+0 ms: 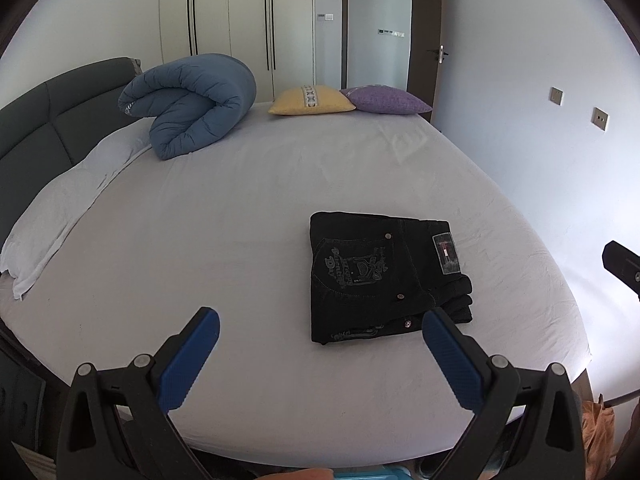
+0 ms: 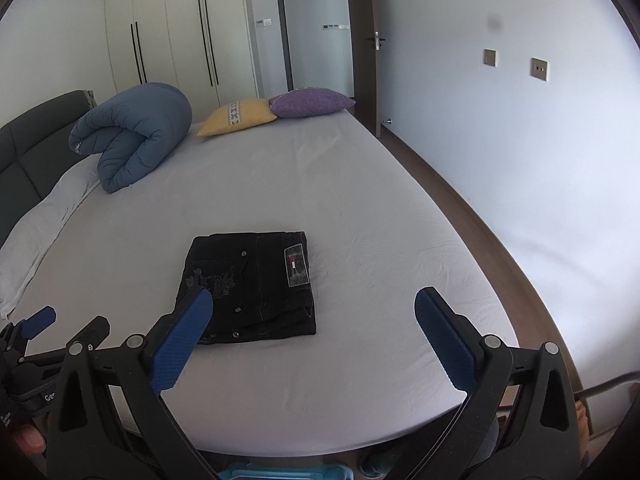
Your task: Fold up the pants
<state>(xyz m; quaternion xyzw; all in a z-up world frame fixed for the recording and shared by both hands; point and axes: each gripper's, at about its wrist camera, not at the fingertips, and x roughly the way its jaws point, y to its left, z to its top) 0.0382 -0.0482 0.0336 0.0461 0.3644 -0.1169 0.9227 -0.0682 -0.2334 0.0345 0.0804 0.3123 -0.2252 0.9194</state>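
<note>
Black pants (image 1: 380, 276) (image 2: 252, 284) lie folded into a compact rectangle on the bed's pale sheet (image 1: 240, 220) (image 2: 360, 220), back pocket embroidery and a waistband label facing up. My left gripper (image 1: 320, 330) hovers open above the near edge of the bed, just short of the pants, with nothing between its blue pads. My right gripper (image 2: 314, 306) is also open and empty, held above the near right corner of the pants. In the right wrist view the left gripper's blue pad (image 2: 38, 322) shows at the far left.
A rolled blue duvet (image 1: 192, 104) (image 2: 132, 136) lies at the far left by the grey headboard (image 1: 48, 120). Yellow (image 1: 310, 100) and purple (image 1: 386, 100) cushions lie at the far edge. White pillows (image 1: 60, 216) line the left. A wall runs along the right.
</note>
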